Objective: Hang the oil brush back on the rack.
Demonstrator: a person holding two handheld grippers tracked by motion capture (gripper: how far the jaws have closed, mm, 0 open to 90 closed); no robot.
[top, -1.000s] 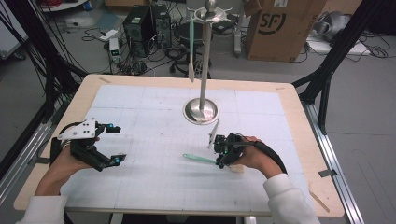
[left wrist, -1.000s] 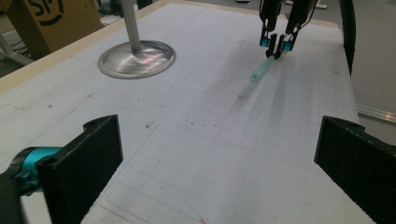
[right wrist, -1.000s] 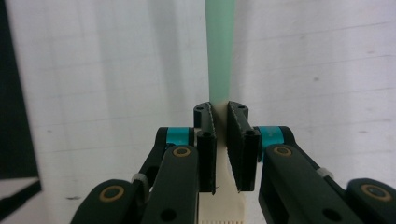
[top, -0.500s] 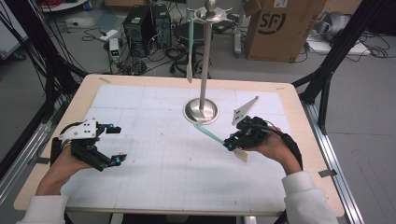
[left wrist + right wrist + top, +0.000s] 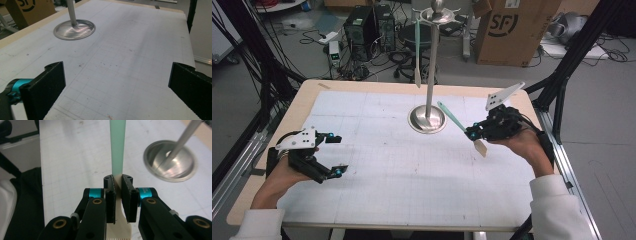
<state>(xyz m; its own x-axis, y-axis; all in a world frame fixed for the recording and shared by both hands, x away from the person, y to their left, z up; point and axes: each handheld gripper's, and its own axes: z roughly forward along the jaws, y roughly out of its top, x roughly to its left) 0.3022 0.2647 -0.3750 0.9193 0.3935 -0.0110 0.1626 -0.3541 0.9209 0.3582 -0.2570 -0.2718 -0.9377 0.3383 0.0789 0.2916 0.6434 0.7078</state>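
Note:
A metal stand [image 5: 431,65] rises from its round base [image 5: 427,120] at the back middle of the white mat. From its top hooks hangs a utensil [image 5: 417,50] with a green handle and a cream head. My right gripper [image 5: 470,133] is held above the table to the right of the base, shut on a second such utensil [image 5: 449,116]. In the right gripper view the gripper [image 5: 117,181] clamps that utensil [image 5: 117,150] where handle meets head, the handle pointing away. My left gripper [image 5: 337,155] rests at the left, open and empty; its view of the gripper [image 5: 117,82] shows the base [image 5: 74,29] far off.
A cardboard box [image 5: 507,30], a computer tower [image 5: 362,25] and cables lie on the floor behind the table. Black frame posts stand at both sides. The wooden table edge [image 5: 362,85] borders the mat.
My right gripper has lifted the green-handled utensil off the mat and carried it up and to the right. The left gripper has stayed put.

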